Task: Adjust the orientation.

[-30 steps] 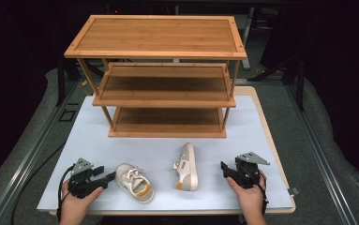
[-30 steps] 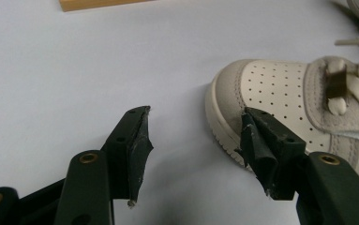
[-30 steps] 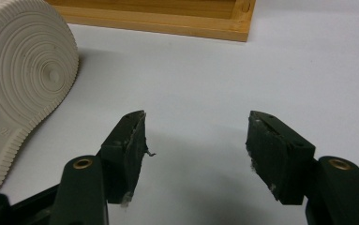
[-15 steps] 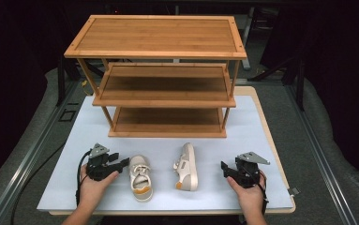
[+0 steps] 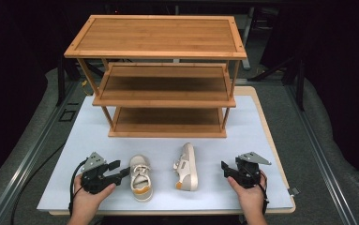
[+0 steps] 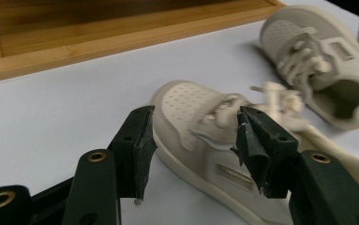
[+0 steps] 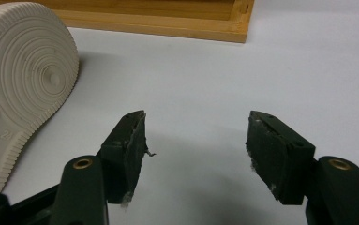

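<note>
High view: two small cream shoes are seen on the white bench in front of a wooden three-tier rack. The left gripper is held just beside the upright shoe, tips at its side, likely lined up for a side grasp. The right gripper is parked well apart from the tipped shoe, which lies on its side, sole toward that gripper.

Left gripper view: the jaws of the left gripper are spread but have just been closing in a little, with the upright shoe between and just ahead of them; no pad contact is seen, so nothing is gripped yet. Laces and perforated toe are shown here, detail lost from above. Beyond lies the tipped shoe.

Right gripper view: the right gripper is open and empty over bare bench; ridged sole of the tipped shoe is seen off to the side, a face hidden from the left gripper view.
</note>
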Demonstrator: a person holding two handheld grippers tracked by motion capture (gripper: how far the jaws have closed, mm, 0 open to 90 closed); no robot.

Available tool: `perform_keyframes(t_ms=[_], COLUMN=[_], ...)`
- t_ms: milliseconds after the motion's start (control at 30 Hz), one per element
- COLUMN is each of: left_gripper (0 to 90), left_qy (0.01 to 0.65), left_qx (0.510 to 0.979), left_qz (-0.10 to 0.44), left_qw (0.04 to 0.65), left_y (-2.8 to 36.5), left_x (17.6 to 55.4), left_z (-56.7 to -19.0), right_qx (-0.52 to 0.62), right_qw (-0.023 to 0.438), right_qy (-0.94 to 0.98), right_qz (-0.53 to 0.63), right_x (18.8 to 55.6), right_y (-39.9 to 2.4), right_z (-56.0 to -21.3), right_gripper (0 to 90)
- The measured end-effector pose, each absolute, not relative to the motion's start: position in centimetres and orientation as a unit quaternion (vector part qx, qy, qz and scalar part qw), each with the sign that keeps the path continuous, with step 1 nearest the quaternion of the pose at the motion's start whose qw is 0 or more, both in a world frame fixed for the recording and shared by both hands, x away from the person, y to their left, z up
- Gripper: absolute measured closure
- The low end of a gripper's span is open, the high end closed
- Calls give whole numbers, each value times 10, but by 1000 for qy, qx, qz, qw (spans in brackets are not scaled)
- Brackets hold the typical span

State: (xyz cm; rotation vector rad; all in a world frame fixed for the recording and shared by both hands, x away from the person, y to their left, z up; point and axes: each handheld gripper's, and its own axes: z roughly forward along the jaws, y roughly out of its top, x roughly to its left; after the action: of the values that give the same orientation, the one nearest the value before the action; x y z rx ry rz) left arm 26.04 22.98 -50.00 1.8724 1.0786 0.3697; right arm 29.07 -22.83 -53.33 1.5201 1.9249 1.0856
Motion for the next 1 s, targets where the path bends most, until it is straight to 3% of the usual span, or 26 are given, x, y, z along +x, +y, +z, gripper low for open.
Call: perform_keyframes(t_ms=[233,333,1000], left_gripper=[448,499,572], left_qy=[421,411,416], left_qx=[775,786,791], left_qz=[128,116,145], left_qw=[453,446,425], left_y=[219,215,200], left_x=[252,252,288], left_z=[-504,-507,-516], right_qx=[551,547,490], right_qw=[227,230,240], right_qy=[699,701,728], right_qz=[395,395,415], right_x=[291,290,276], right_y=[-227,-226,-190], right_z=[-534,-533,-520], right_gripper=[377,378,379])
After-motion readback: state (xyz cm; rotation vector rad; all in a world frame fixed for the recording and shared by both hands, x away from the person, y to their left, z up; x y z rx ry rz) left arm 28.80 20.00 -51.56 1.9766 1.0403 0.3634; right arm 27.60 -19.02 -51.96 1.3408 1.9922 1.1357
